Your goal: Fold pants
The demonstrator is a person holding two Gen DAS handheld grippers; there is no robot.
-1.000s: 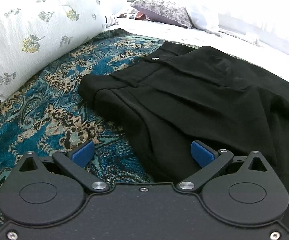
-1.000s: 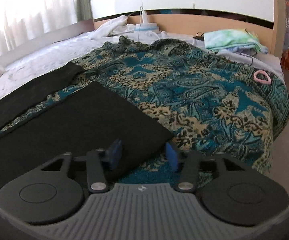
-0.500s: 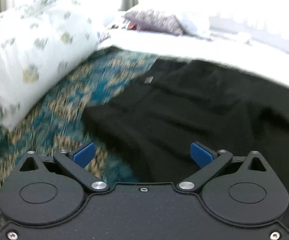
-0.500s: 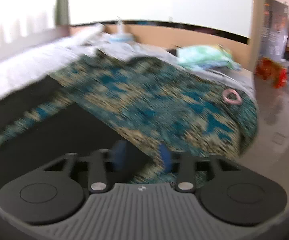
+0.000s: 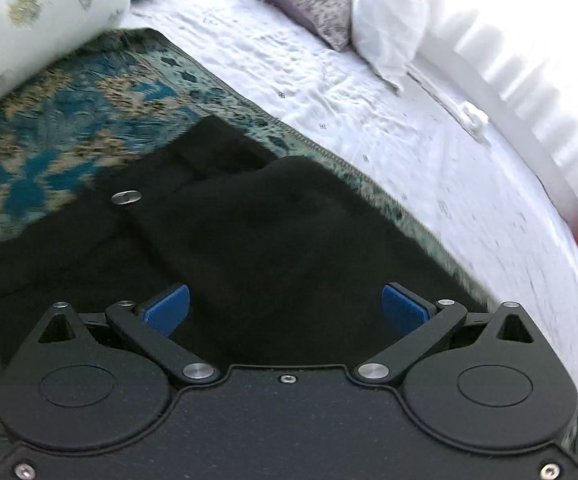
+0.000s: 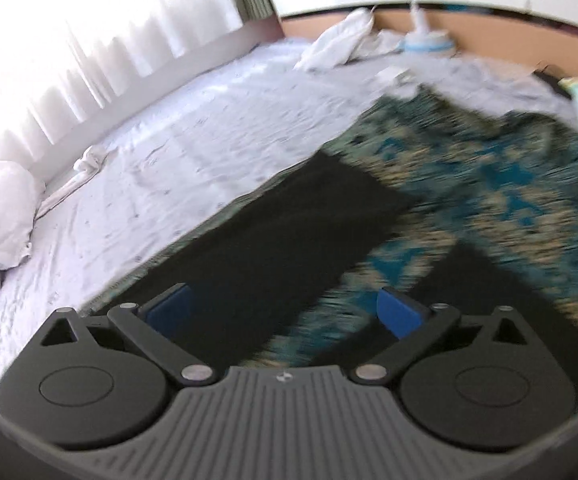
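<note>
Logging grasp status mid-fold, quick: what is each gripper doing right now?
Left gripper: open, holding nothing, above the black pants.
Right gripper: jaws opening, nothing between them.

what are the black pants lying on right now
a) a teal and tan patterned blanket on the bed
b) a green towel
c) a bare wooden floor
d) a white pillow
a: the black pants lie spread flat on the teal and tan patterned blanket, which lies on the bed beside the white sheet; in the right wrist view both legs rest on that same blanket.
</note>
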